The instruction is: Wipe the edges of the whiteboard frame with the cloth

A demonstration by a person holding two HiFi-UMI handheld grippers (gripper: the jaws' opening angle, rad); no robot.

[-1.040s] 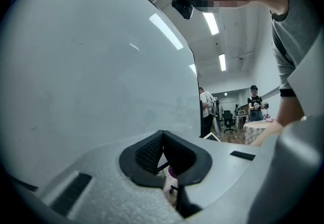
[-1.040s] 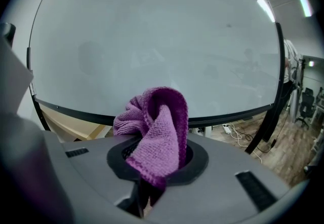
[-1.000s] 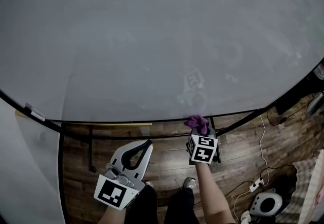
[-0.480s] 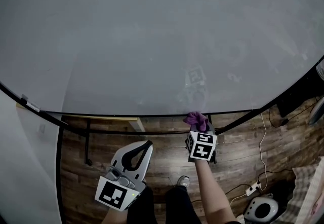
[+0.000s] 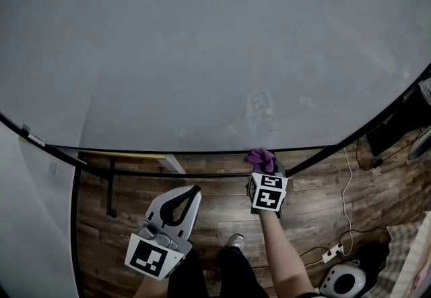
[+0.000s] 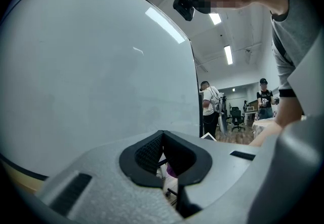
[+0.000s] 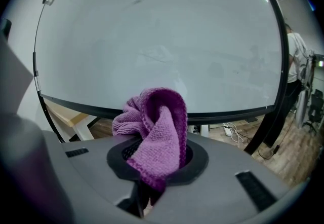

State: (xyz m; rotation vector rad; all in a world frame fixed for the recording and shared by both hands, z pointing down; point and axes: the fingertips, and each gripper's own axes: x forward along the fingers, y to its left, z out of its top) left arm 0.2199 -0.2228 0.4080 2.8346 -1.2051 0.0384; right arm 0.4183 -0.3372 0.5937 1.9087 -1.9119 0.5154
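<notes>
The whiteboard (image 5: 202,40) fills most of the head view, and its black bottom frame edge (image 5: 168,152) curves across below it. A purple cloth (image 5: 261,158) sits bunched against that edge, right of centre. My right gripper (image 5: 264,168) is shut on the cloth from below. In the right gripper view the cloth (image 7: 158,134) spills out of the jaws in front of the frame edge (image 7: 233,114). My left gripper (image 5: 194,190) hangs lower left, away from the board, shut on nothing. In its own view the left gripper (image 6: 163,138) faces the board surface.
Under the board run a black stand bar (image 5: 168,174) and a pale wooden table edge (image 5: 172,163) over wooden flooring. A power strip (image 5: 330,253) with cables and a round white device (image 5: 343,282) lie at lower right. People (image 6: 210,109) stand in the background.
The cloth in my right gripper has slid slightly rightward along the bottom frame edge. The left gripper has stayed low and shut.
</notes>
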